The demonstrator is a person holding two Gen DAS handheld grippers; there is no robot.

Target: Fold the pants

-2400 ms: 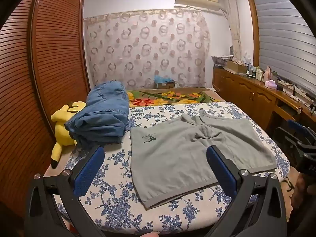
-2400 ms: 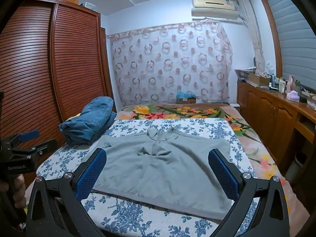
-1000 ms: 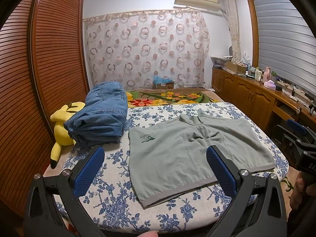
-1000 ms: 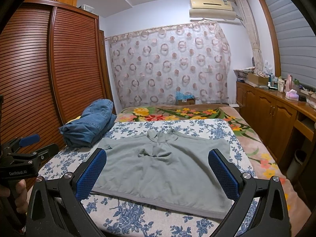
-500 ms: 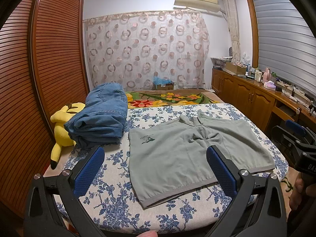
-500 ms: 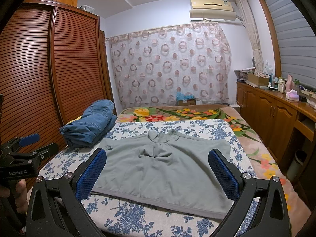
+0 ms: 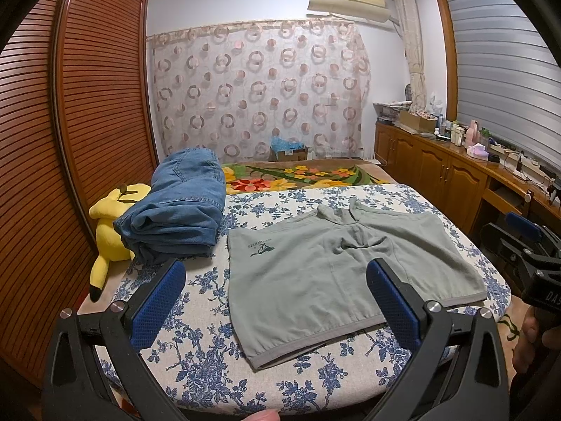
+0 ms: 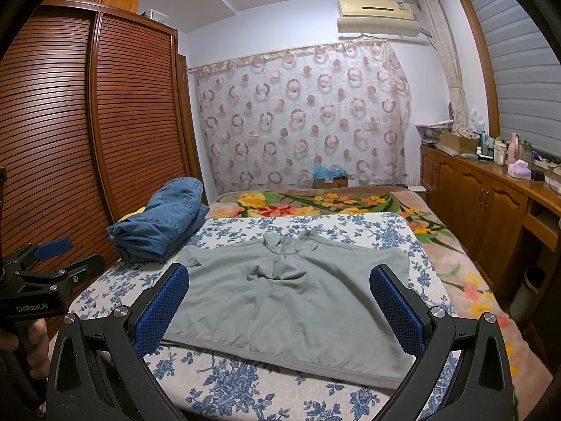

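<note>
Both tools point(image 7: 275, 301) point(image 8: 280, 301) gape above grey pants point(image 7: 336, 273) beside folded jeans point(image 7: 178, 214).

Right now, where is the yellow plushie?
In the left wrist view the yellow plushie lies at the bed's left edge, between the folded jeans and the wooden wardrobe.

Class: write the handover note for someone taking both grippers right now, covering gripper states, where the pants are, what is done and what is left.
Left gripper: open, empty, held above the bed's near edge.
Right gripper: open, empty, likewise.
Grey pants: spread flat on the floral sheet, waistband nearest, crotch bunched.
Folded jeans: stacked far left beside a yellow plush toy.
Done: nothing folded on the grey pair.
Left: every fold.
</note>
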